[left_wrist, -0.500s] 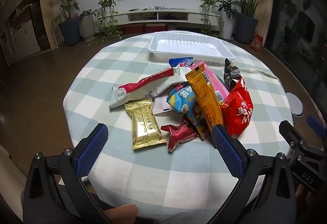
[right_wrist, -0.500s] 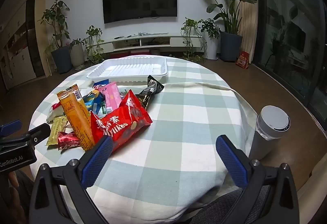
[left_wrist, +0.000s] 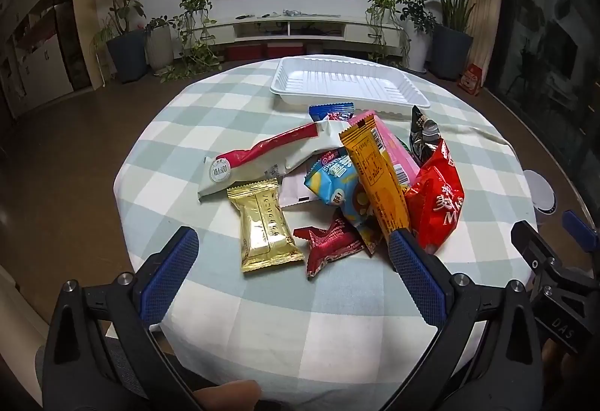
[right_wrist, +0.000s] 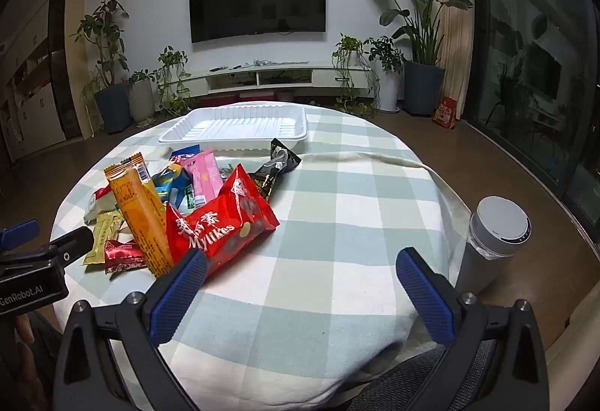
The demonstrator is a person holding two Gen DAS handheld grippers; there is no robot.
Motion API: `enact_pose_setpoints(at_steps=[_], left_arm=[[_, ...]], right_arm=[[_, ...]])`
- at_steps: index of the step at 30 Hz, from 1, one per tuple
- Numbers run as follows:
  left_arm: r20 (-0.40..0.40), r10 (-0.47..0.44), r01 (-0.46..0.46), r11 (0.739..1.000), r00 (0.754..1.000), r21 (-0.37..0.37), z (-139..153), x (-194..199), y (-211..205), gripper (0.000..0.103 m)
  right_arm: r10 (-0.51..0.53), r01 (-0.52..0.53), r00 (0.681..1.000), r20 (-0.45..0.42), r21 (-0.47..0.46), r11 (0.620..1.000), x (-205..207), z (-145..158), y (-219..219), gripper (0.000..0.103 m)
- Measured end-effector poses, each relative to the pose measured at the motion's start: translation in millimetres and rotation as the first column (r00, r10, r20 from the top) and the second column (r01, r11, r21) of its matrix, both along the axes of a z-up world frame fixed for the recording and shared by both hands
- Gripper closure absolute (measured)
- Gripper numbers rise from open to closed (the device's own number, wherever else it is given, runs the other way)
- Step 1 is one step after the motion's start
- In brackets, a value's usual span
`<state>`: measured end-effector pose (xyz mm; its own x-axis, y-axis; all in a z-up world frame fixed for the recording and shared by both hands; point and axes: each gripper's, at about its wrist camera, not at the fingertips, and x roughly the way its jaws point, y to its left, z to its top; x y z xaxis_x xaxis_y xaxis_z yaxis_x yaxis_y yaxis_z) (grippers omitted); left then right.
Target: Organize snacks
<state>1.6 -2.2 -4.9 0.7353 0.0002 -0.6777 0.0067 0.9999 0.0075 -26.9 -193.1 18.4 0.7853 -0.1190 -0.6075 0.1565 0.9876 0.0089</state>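
Observation:
A heap of snack packets lies on the checked round table: a gold packet (left_wrist: 265, 223), a small dark red packet (left_wrist: 330, 246), a blue packet (left_wrist: 335, 188), an orange bar (left_wrist: 377, 178), a pink packet (left_wrist: 393, 148), a red Mylikes bag (left_wrist: 437, 201), a black packet (left_wrist: 423, 137) and a long red-and-white packet (left_wrist: 262, 159). Behind them sits an empty white tray (left_wrist: 348, 83). My left gripper (left_wrist: 292, 261) is open just short of the gold and dark red packets. My right gripper (right_wrist: 302, 272) is open over bare cloth, right of the Mylikes bag (right_wrist: 221, 223) and the tray (right_wrist: 240, 126).
A grey lidded cup (right_wrist: 495, 238) stands past the table's right edge. The table edge (left_wrist: 127, 186) drops to brown floor. Potted plants and a TV cabinet (right_wrist: 258, 77) line the far wall, well away.

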Motion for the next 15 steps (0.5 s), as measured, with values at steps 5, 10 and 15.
enact_pose_setpoints(at_steps=[5, 10, 15], left_arm=[[0.001, 0.001, -0.001, 1.000, 1.000, -0.002, -0.2, 0.2, -0.2, 0.000], [0.006, 0.006, -0.006, 1.000, 1.000, -0.001, -2.5, -0.5, -0.6, 0.000], [0.006, 0.006, -0.006, 1.000, 1.000, -0.004, -2.8, -0.5, 0.6, 0.000]], right_arm=[[0.001, -0.001, 1.000, 0.000, -0.002, 1.000, 1.0, 0.0, 1.3, 0.000], [0.001, -0.001, 1.000, -0.008, -0.001, 1.000, 2.1, -1.4, -0.3, 0.000], [0.001, -0.001, 1.000, -0.011, -0.003, 1.000, -1.5, -1.8, -1.0, 0.000]])
